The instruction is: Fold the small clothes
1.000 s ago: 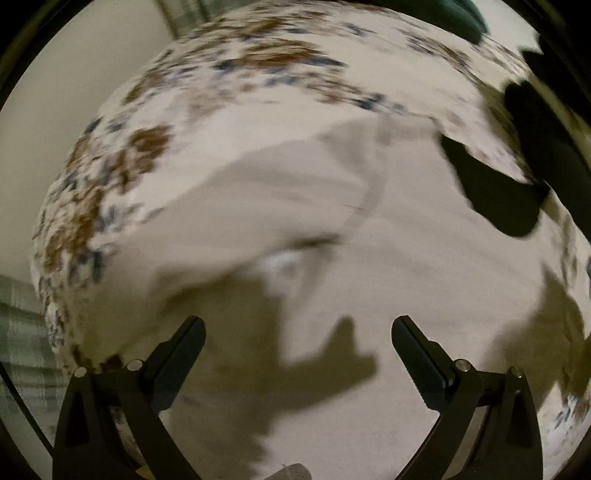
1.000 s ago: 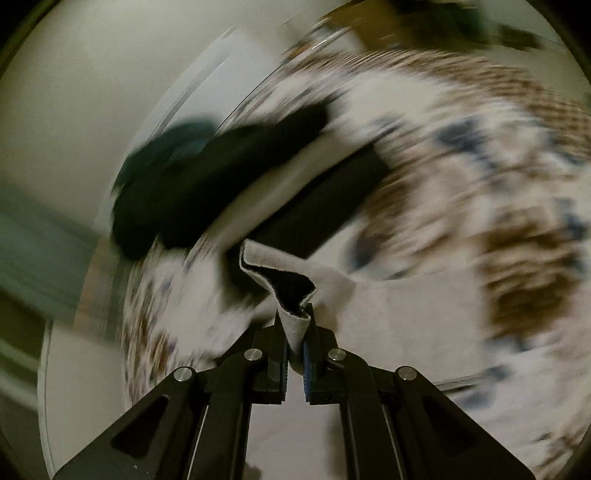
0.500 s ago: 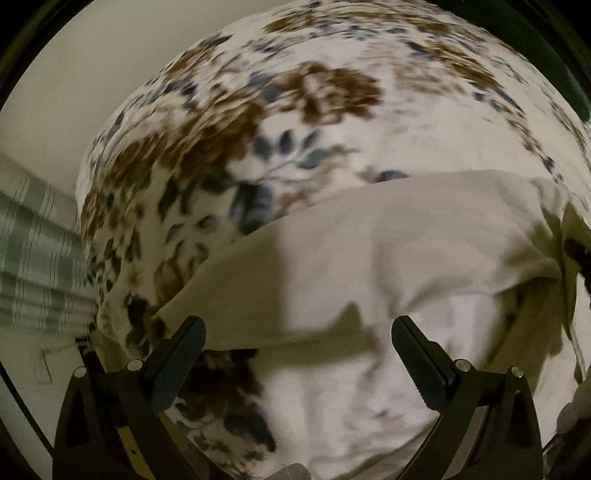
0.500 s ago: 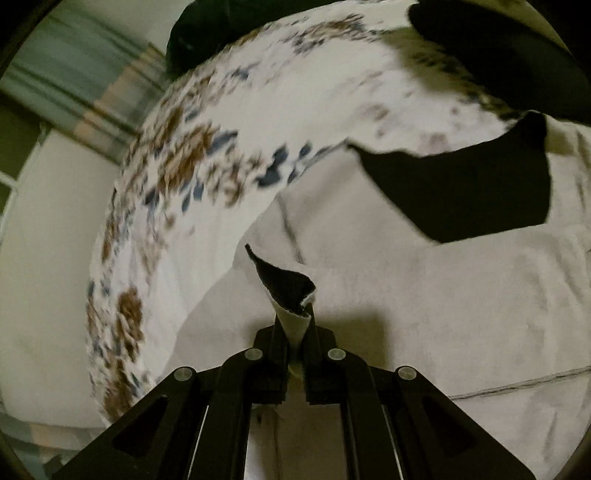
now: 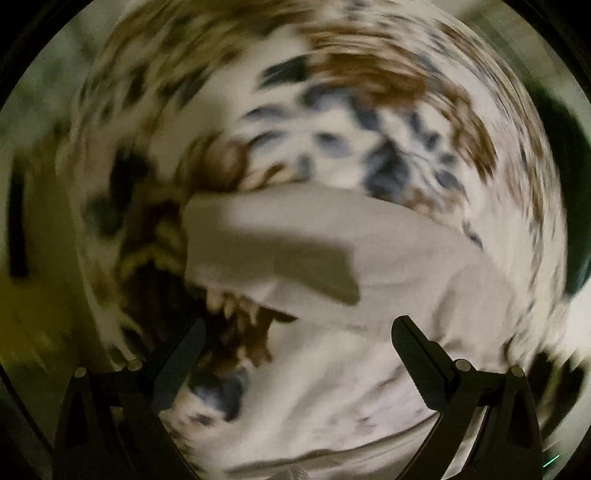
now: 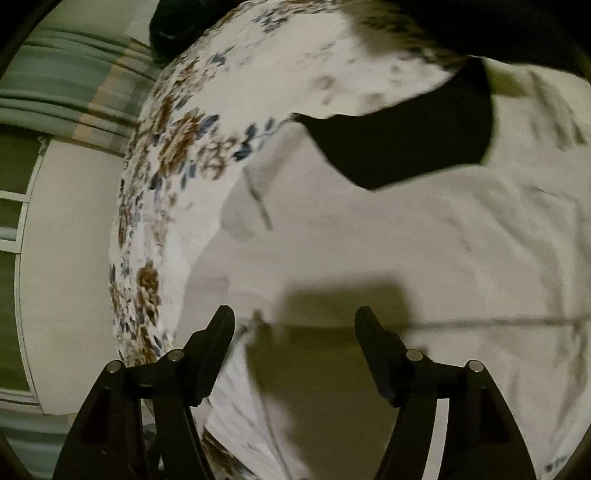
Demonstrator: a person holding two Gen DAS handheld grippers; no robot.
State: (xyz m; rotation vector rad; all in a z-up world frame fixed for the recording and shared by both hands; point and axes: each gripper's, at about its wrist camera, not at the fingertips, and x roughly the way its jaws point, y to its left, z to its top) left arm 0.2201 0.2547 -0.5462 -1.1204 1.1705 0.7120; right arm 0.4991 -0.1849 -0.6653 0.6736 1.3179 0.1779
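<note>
A cream-white garment (image 6: 369, 240) with a black patch (image 6: 402, 144) lies spread on a floral bedspread (image 6: 177, 144). My right gripper (image 6: 295, 332) is open and empty just above the cloth, near its left edge. In the left wrist view the same cream garment (image 5: 314, 251) lies on the floral bedspread (image 5: 369, 129); the picture is blurred by motion. My left gripper (image 5: 295, 343) is open and empty, hovering over the garment's near edge.
The bed's left edge drops to a pale floor (image 6: 66, 258). A striped curtain or cloth (image 6: 74, 85) hangs at upper left. A dark garment (image 6: 173, 26) lies at the bed's far edge. A dark green thing (image 5: 569, 221) sits at the right.
My right gripper has opened and let go of the garment fold it was pinching; the cloth now lies flat. My left gripper stayed open while its view swung over the bedspread.
</note>
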